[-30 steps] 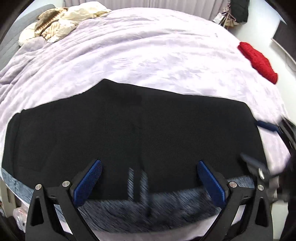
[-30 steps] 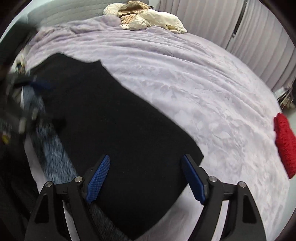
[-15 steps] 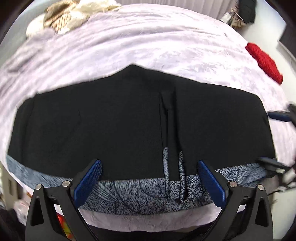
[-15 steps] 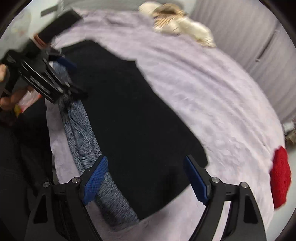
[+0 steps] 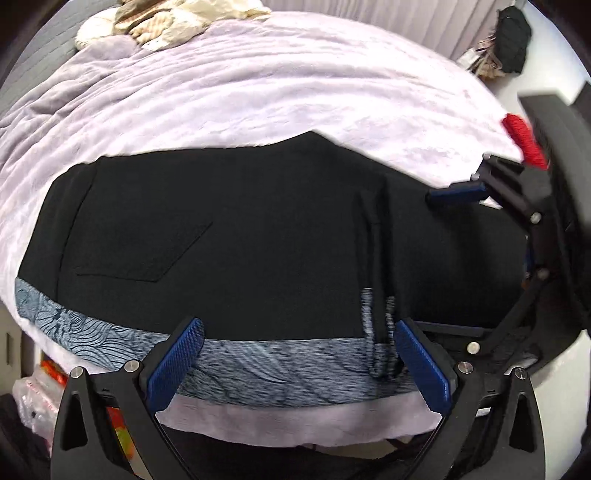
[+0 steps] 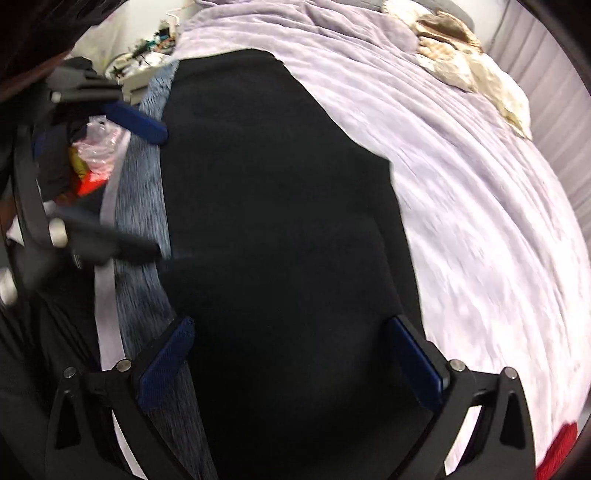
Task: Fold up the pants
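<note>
Two tongs: both spread wide, nothing between the pads; left tongs (image 5: 297, 360) hover over the near edge of the pants, right tongs (image 6: 295, 354) over one end of them, its jaws having just been opening with only flat cloth below.
Pants (image 5: 258, 240): black, spread flat on the bed (image 5: 258, 92) along its near edge, on a blue-grey patterned cloth (image 5: 258, 365) that shows as a strip in front.
Why so: flat, smoothed cloth gives a clean fold line; tongs apart at edge and end look ready to pinch two points and lift together, I judge.
Pocket side: a stitched pocket outline shows toward the left in the left view, so that end is likely the waist.
Crease: a narrow ridge (image 5: 376, 258) runs across the pants near the left tongs' right pad; it may spoil the fold.
Around: red knit item (image 5: 524, 140) at the far right, pillows (image 5: 177, 22) at the head, bags (image 6: 92, 155) beside the bed.
In the way: nothing lies on the pants; the under-cloth could get pinched along with them.
</note>
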A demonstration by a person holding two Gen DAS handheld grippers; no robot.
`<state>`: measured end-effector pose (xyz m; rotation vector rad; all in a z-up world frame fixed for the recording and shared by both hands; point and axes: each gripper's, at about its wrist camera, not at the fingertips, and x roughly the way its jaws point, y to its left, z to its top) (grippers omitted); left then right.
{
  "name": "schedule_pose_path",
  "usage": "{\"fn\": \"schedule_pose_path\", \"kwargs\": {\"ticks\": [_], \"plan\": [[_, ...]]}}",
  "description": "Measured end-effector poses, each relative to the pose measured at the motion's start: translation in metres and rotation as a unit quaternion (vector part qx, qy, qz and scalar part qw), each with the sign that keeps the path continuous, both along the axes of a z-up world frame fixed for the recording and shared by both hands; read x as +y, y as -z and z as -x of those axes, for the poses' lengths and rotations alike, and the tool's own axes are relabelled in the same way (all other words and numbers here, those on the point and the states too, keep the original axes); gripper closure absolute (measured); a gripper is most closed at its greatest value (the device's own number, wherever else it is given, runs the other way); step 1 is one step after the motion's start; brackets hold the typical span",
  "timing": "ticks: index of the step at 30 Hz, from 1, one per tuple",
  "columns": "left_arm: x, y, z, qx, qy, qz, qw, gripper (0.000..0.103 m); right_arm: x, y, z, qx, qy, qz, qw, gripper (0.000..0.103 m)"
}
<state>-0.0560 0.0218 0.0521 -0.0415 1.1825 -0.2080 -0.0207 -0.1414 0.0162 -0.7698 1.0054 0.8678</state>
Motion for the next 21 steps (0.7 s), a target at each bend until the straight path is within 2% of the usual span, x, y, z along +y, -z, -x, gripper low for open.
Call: {"fn": "schedule_pose_path", "kwargs": {"ticks": [3,6,9,12,15,17,19,21], "plan": [[-0.008,0.009,-0.003,0.001,0.002,-0.018,0.9998,0.000,0.011,0.006,-0.008,0.018,-0.006,0.010,1.000,0.000],[-0.010,0.002,0.000,-0.015,0.000,-0.024,0.9996,0.000,0.008,-0.005,-0.005,0.003,-0.006,0.021,1.000,0.000],[-0.003,-0.008,0.001,-0.038,-0.019,-0.036,0.9985,0.000,0.001,-0.024,0.007,-0.029,-0.008,0.005,1.000,0.000],[0.006,-0.004,-0.005,-0.041,-0.027,-0.053,0.9974,0.000,0.000,-0.037,0.031,-0.023,-0.011,-0.017,1.000,0.000],[0.011,0.016,-0.015,-0.020,-0.033,-0.071,0.9967,0.000,0.010,-0.026,0.035,-0.021,-0.025,-0.004,0.999,0.000],[0.011,0.020,-0.013,-0.030,-0.027,-0.083,0.9957,0.000,0.026,-0.005,0.031,0.000,-0.027,0.016,1.000,0.000],[0.009,0.020,-0.012,-0.033,-0.025,-0.085,0.9955,0.000,0.036,0.011,0.026,0.021,-0.028,0.013,0.999,0.000],[0.011,0.017,-0.010,-0.034,-0.028,-0.082,0.9956,0.000,0.037,0.011,0.025,0.013,-0.034,0.013,0.999,0.000]]}}
